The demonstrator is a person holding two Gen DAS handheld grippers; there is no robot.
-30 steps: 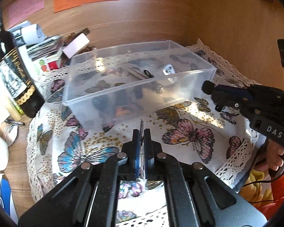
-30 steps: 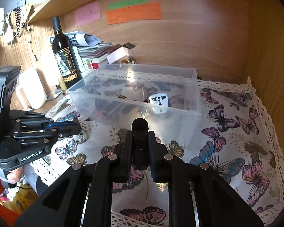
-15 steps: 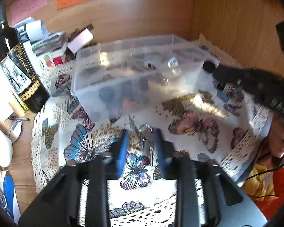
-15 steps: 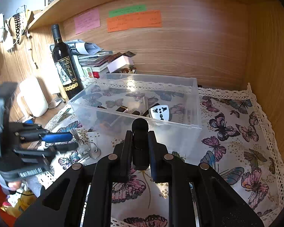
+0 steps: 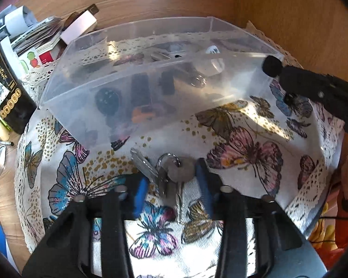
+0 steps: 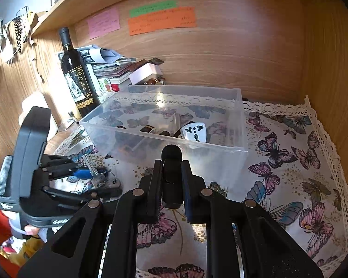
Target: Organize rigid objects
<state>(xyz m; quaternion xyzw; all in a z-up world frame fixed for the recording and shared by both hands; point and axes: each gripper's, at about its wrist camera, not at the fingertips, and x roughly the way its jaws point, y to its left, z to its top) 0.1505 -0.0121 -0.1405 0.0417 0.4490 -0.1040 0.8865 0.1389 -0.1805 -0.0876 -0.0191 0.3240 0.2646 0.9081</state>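
A bunch of keys (image 5: pixel 171 173) on a ring lies on the butterfly cloth (image 5: pixel 243 143), just in front of the clear plastic bin (image 5: pixel 65 97). My left gripper (image 5: pixel 171 181) straddles the keys, blue pads on either side; its jaws are closing and I see no firm press on the metal. From the right wrist view the left gripper (image 6: pixel 97 180) sits low at the left with the keys (image 6: pixel 99 176) between its fingers. My right gripper (image 6: pixel 171 169) is shut on a small black microphone (image 6: pixel 171 157) with a foam head, held still near the bin's (image 6: pixel 164 140) front wall.
The bin holds a white travel adapter (image 6: pixel 194 132) and several dark small items. A wine bottle (image 6: pixel 77 78) and a stack of books and papers (image 6: pixel 113 69) stand at the back left. Wooden walls close the back and right; butterfly cloth stretches to the right.
My left gripper was shut on a key held up; it opened, sank toward the cloth, and the keys now lie between its jaws. The right gripper and its microphone have not moved.
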